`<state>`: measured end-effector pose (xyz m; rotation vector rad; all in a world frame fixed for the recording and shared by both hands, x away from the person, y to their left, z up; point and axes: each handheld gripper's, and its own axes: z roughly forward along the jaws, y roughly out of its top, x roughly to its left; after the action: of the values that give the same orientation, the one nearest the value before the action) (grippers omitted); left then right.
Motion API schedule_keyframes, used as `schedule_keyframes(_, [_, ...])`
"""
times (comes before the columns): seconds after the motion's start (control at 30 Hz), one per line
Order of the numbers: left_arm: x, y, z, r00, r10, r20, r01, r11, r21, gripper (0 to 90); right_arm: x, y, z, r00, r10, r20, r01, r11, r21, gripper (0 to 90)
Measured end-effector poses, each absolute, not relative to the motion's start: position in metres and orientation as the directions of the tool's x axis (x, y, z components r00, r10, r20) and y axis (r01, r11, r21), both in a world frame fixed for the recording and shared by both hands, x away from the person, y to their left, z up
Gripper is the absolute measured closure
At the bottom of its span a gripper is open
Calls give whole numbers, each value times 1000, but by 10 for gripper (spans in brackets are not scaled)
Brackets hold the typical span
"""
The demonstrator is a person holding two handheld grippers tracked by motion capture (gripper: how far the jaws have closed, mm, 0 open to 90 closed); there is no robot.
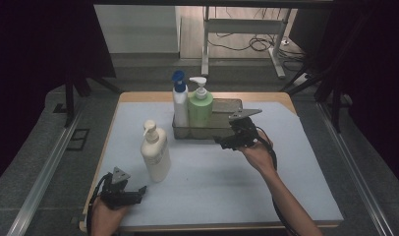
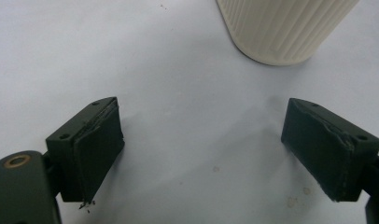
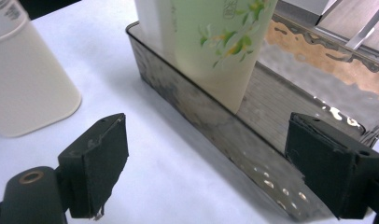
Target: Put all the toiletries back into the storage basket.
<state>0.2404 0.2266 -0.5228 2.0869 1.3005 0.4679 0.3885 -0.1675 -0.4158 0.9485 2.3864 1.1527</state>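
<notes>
A clear tray [image 1: 228, 106] stands at the back of the mat, holding a white bottle with a blue cap [image 1: 180, 102] and a green pump bottle [image 1: 200, 109] at its left end. My right gripper [image 1: 221, 143] hovers just in front of the tray, open, with nothing between the jaws. In the right gripper view the right gripper [image 3: 208, 140] faces the tray's front wall [image 3: 201, 116] and the green bottle [image 3: 215, 42]. A cream pump bottle [image 1: 155, 153] stands alone, left of centre. My left gripper [image 1: 138, 192] rests low near the front edge, open and empty [image 2: 201, 126], with the cream bottle's base [image 2: 281, 28] just ahead.
The white mat [image 1: 286, 187] covers a wooden table. The tray's right half holds nothing. Behind the table stand a metal frame [image 1: 246, 29] and loose cables on the floor. Rails run along both sides of the table.
</notes>
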Motion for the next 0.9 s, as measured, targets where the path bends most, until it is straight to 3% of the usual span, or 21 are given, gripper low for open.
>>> schedule_keyframes(0.27, [240,226,-523,449,893,-30,670,-315,672,122,369,-181,-413,-734,678,-26,405,468,785,0])
schedule_keyframes(0.9, [241,227,-523,452,892,-27,669,-319,672,122,322,-221,-435,-706,708,-8,442,450,776,0])
